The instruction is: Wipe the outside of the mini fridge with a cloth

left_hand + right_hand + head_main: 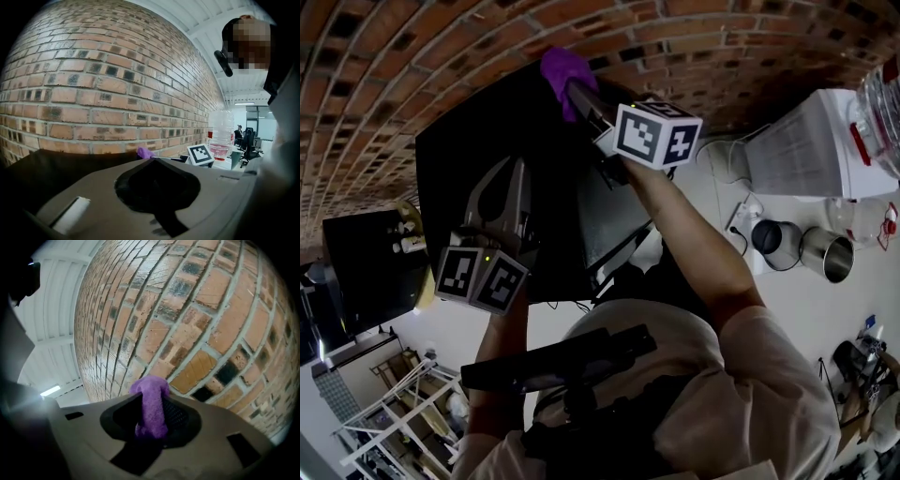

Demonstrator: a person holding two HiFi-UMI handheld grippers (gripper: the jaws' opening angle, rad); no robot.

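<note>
The purple cloth [562,69] is pinched upright between the jaws of our right gripper [575,95]. In the right gripper view the cloth [151,408] fills the gap of the right gripper [152,417], with a tuft poking out past the tips toward the brick wall [201,324]. In the head view it sits at the far edge of the black mini fridge [459,169], close against the brick wall [441,56]. We cannot tell whether it touches the fridge.

Our left gripper [514,187] is over the fridge's top, nearer to us and left of the right one. Its jaws are clenched together with nothing between them. The left gripper view looks across the left gripper [157,185] and the dark fridge top [47,171], where the cloth [144,153] shows as a small purple lump at the far edge.

To the right, on the pale floor, stands a white box-shaped appliance [816,141], with two metal cups [802,246] just beside it. A second dark cabinet [370,267] stands to the left of the fridge, and a white rack [403,403] lies below it.
</note>
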